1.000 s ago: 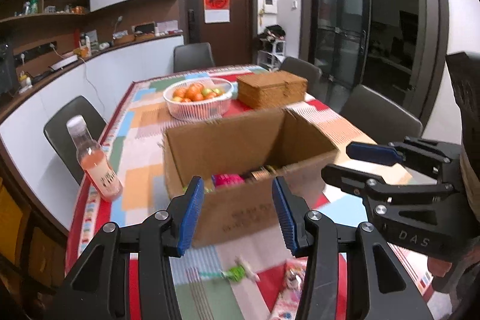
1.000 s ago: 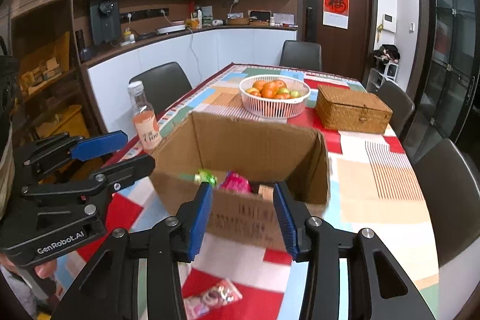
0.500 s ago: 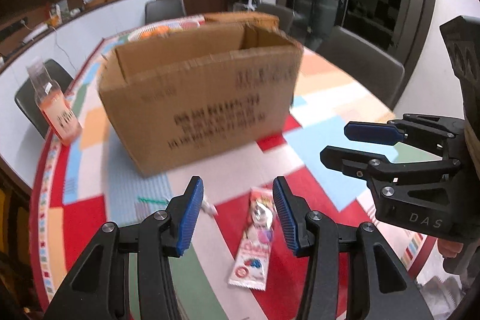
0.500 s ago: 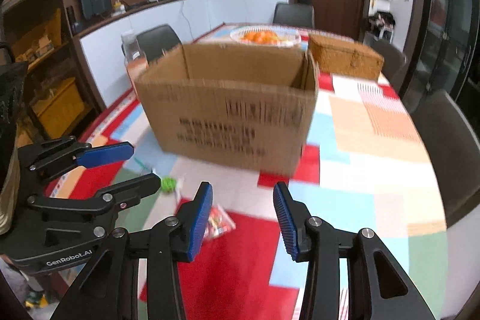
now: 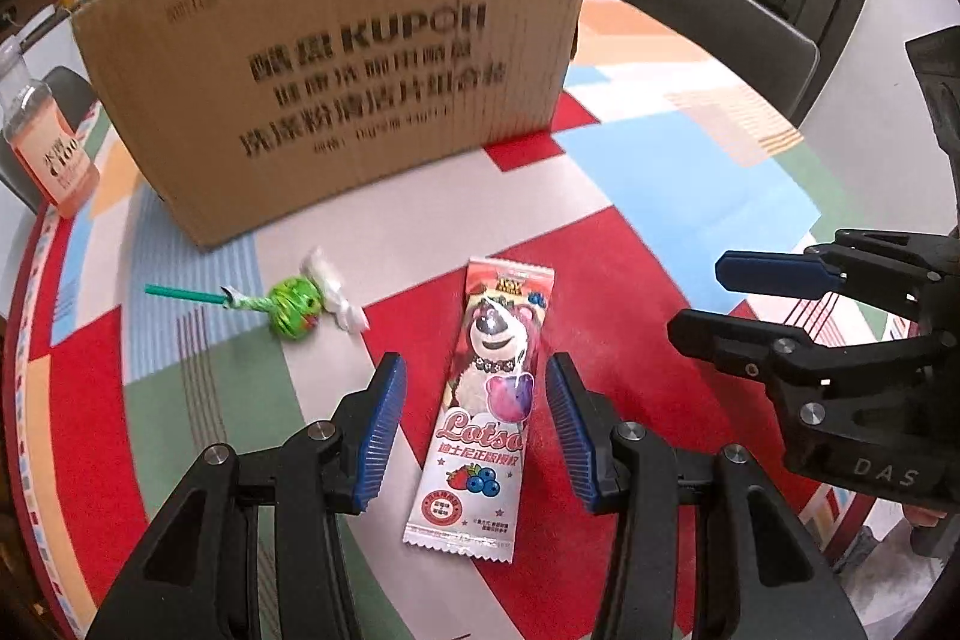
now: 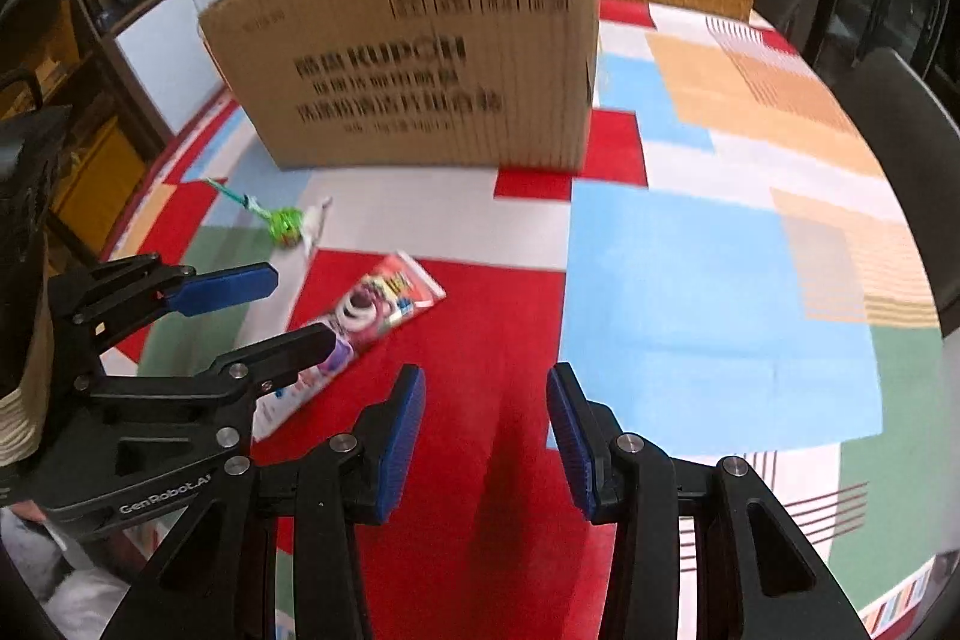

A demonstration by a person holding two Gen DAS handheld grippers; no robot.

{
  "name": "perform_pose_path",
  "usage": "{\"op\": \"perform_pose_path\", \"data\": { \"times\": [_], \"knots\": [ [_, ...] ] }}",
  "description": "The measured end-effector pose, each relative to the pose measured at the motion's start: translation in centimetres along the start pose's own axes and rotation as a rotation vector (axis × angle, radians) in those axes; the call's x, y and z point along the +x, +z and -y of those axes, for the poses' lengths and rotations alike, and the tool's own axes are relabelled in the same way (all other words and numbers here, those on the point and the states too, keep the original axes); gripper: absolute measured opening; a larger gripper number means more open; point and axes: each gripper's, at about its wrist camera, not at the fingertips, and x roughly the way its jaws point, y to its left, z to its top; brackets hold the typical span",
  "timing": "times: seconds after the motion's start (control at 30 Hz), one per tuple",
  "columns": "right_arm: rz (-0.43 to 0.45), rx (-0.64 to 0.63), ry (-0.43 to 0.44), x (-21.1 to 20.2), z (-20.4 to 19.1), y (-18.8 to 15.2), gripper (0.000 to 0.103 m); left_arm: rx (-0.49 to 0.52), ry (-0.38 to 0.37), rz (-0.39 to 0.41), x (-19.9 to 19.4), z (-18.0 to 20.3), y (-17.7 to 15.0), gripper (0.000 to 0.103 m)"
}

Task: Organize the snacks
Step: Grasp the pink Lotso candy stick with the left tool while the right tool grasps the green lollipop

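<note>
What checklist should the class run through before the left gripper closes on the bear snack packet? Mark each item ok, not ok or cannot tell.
1. Left gripper open: ok.
2. Bear snack packet lies between its fingers: ok.
3. Fingers lowered to packet height: cannot tell.
4. Green lollipop outside the grip, to the left: ok.
5. Right gripper open, holding nothing, apart from the packet: ok.
6. Cardboard box has room inside: cannot tell, only its front wall shows.

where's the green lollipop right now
The green wrapped lollipop with a teal stick lies on the patchwork tablecloth in front of the brown cardboard box, left of the pink bear snack packet in the left wrist view.
</note>
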Motion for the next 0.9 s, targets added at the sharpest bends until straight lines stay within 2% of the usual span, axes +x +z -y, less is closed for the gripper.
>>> {"op": "perform_pose_path", "data": {
  "times": [0.23,0.37,0.43,0.6,0.9],
  "knots": [
    [-0.037,0.019,0.001,1.2,0.5,-0.5,0.043,0.003,0.018,-0.037,2.0,0.1,-0.1,0.047],
    [-0.044,0.026,0.007,1.5,0.6,-0.5,0.043,0.022,0.039,-0.021,2.5,0.8,0.2,0.047],
    [-0.048,0.032,0.014,1.6,0.8,-0.6,0.043,0.023,0.033,-0.012,2.5,0.8,0.2,0.037],
    [-0.052,0.031,0.019,1.7,0.8,-0.5,0.043,0.016,0.025,0.001,2.3,0.5,0.2,0.026],
    [-0.042,0.007,0.042,1.5,-0.3,0.1,0.043,-0.055,0.001,0.048,-0.4,-0.9,-0.5,0.024]
  ]
}}
